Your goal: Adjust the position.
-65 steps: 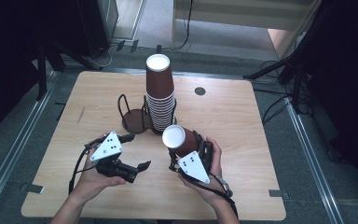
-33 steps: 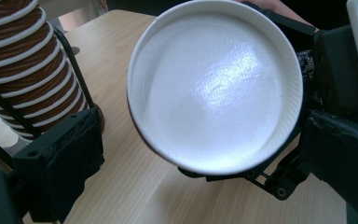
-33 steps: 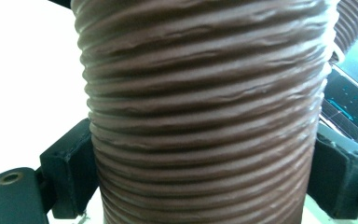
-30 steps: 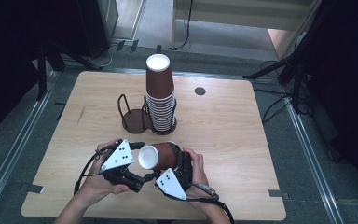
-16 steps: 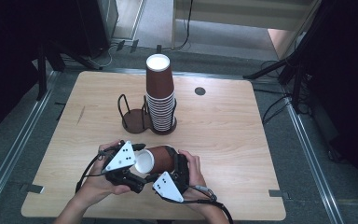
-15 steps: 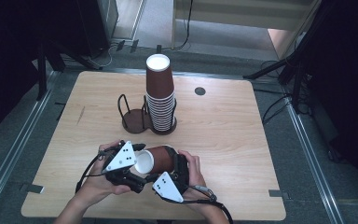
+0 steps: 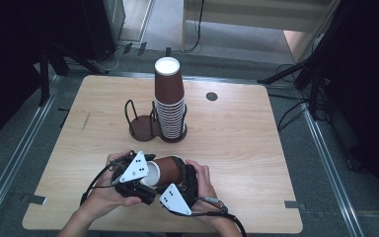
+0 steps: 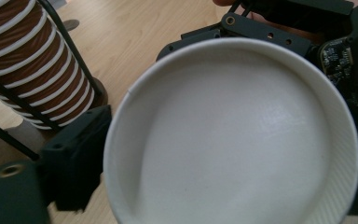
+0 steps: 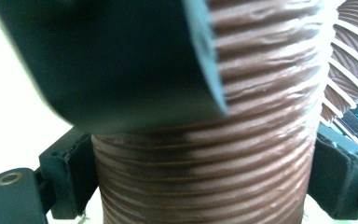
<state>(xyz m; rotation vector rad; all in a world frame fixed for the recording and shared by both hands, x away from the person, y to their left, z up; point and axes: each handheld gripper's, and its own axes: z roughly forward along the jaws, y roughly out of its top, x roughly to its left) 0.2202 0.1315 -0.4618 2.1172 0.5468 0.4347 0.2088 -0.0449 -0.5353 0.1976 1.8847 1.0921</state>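
Observation:
A brown ribbed paper cup (image 7: 169,170) with a white inside lies on its side in the air between both hands, above the near part of the table (image 7: 237,143). My right gripper (image 7: 181,174) is shut across the cup's body (image 9: 205,154), one jaw on each side. My left gripper (image 7: 148,178) faces the cup's open mouth (image 8: 242,140). Its jaws have just been closing with the rim between them, and the left jaw touches the rim.
A tall stack of upside-down brown cups (image 7: 170,101) stands in a black wire holder at the table's middle, with an empty round wire holder (image 7: 140,124) to its left. The stack (image 8: 32,70) is close behind the grippers. A small dark disc (image 7: 211,96) lies farther back.
The cup, upright in the right gripper earlier, has been tipped onto its side, mouth toward the left gripper. Both hands have come together; over the last half second they hardly moved.

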